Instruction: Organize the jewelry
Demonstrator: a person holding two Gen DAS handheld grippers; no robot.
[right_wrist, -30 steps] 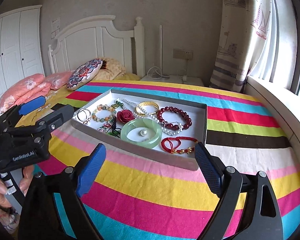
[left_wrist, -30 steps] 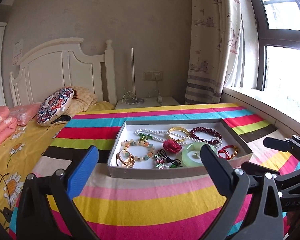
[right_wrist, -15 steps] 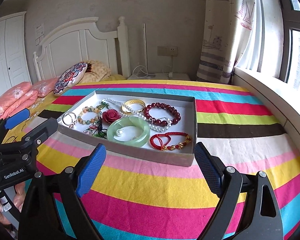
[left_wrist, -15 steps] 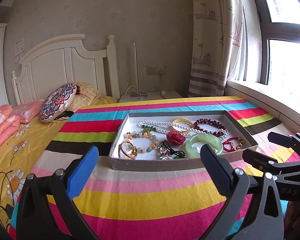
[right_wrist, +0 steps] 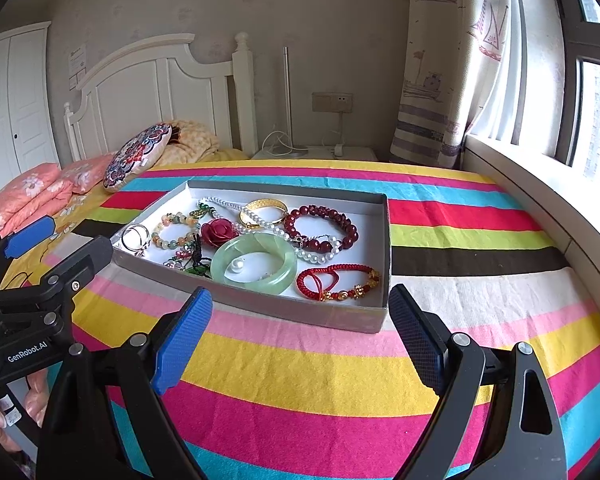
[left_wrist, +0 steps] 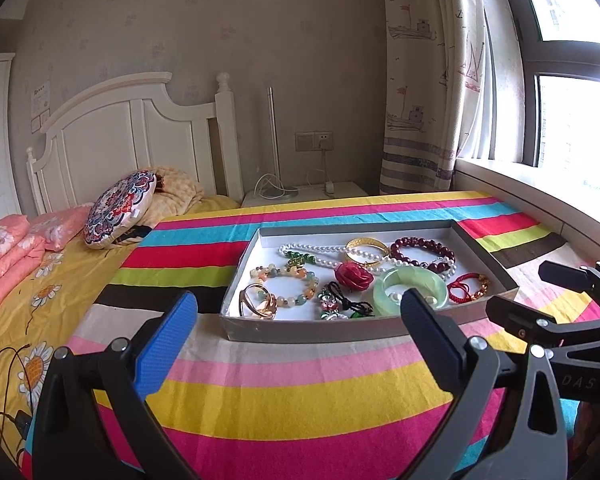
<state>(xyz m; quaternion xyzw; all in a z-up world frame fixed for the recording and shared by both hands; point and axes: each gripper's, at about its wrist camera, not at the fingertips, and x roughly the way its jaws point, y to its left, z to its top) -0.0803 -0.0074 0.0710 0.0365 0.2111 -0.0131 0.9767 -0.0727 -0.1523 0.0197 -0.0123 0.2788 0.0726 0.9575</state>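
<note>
A shallow grey tray (left_wrist: 320, 332) (right_wrist: 332, 316) rests on the striped cloth and holds several pieces of jewelry. Inside it lie a pale green jade bangle (left_wrist: 414, 286) (right_wrist: 256, 264), a red rose brooch (left_wrist: 354, 276) (right_wrist: 219, 230), a dark red bead bracelet (right_wrist: 320, 226), a red cord bracelet (right_wrist: 338, 282), a gold bangle (right_wrist: 264, 210), a pearl string (left_wrist: 316, 250), a pastel bead bracelet (right_wrist: 175, 230) and gold rings (left_wrist: 258, 306). My left gripper (left_wrist: 296, 344) stands open just short of the tray's near wall. Open and empty too, my right gripper (right_wrist: 300, 336) hangs before the tray's near right corner.
The striped cloth (right_wrist: 340, 376) covers a raised surface beside a bed with a patterned cushion (left_wrist: 120, 210), pink bedding (left_wrist: 8, 252) and a white headboard (left_wrist: 132, 136). A nightstand (right_wrist: 316, 154) with cables stands behind; a window ledge (right_wrist: 540, 192) runs on the right.
Both cameras have tilted and drawn slightly nearer the tray, which sits lower in each view. Both grippers stay open; the jewelry has not moved.
</note>
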